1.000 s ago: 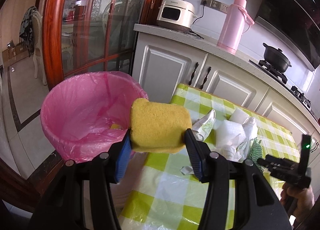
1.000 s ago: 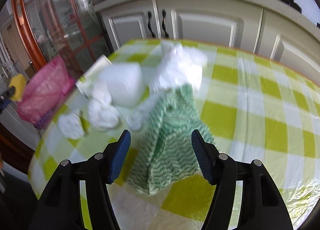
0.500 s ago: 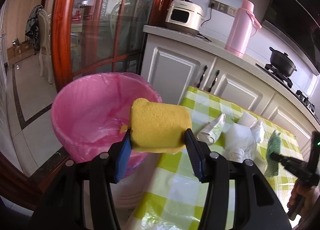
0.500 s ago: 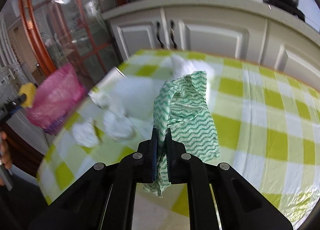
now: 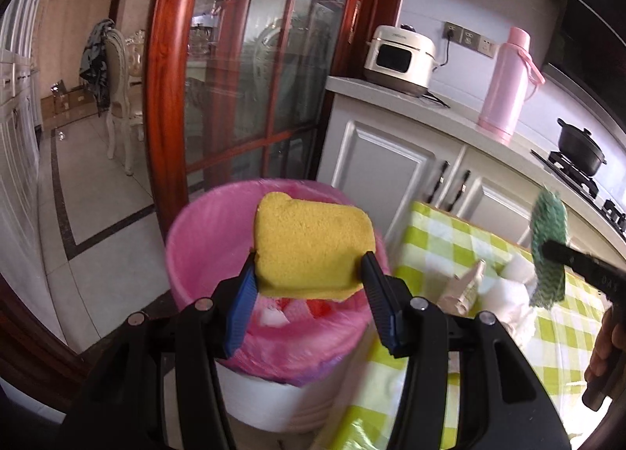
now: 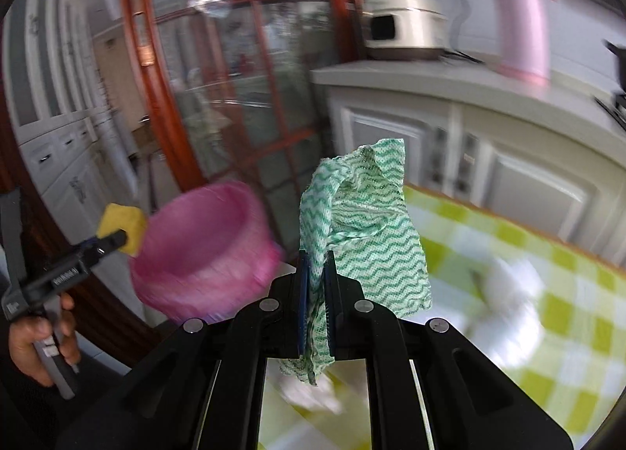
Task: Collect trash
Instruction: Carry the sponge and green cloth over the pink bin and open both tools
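Two items are in hand at once: the left claw (image 5: 309, 285) is clamped on the yellow sponge (image 5: 311, 250) just above the pink-lined bin (image 5: 195, 250) off the worktop's (image 5: 450, 238) left edge, so let go only once the sponge sits squarely over the opening. The right claw (image 6: 316, 295) is pinched shut on the green cloth (image 6: 364, 238). Half a second ago that cloth hung over the worktop's middle; now it has swung toward the bin, and the sponge is nearer the rim.
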Available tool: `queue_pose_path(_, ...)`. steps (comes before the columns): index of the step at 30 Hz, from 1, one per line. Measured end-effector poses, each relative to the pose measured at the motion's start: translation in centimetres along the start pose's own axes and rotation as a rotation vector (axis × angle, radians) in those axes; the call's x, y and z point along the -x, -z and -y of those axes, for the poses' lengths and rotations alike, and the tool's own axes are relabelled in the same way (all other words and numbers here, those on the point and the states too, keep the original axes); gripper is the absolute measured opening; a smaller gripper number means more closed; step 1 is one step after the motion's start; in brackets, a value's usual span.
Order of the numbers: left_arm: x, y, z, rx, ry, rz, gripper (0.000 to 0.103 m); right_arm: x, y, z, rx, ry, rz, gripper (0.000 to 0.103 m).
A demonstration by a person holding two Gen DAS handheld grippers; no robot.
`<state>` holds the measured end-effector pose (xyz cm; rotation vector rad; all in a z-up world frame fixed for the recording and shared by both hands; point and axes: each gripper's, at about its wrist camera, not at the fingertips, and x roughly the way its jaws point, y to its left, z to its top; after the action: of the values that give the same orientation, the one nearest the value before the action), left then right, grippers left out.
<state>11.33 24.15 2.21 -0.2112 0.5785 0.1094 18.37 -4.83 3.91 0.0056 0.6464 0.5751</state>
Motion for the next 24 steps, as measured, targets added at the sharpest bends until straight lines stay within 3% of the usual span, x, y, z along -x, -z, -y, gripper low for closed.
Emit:
queue_pose_path(5, -0.2, -1.4, -1.8, 0.014, -0.039, 0.013, 0.051, -4.1, -3.4, -4.0, 0.055, -0.097, 0.002, 0.008)
queue_pose_path(12, -1.2, -2.3, -4.0, 0.029, -0.078, 0.007, 0.051, -9.5, -5.1, -8.7, 0.108, -0.195, -0.049, 0.009)
queue_pose_path(18, -2.0, -2.8, -4.9, 0.044, -0.083, -0.001, 0.051, -13.0, -5.9, -10.8, 0.138, -0.235, -0.092, 0.009)
queue_pose_path(24, -2.6, -3.3, -5.2, 0.047, -0.078, -0.004, 0.055, -14.8, -6.5, -11.4, 0.153, -0.215, -0.117, 0.012)
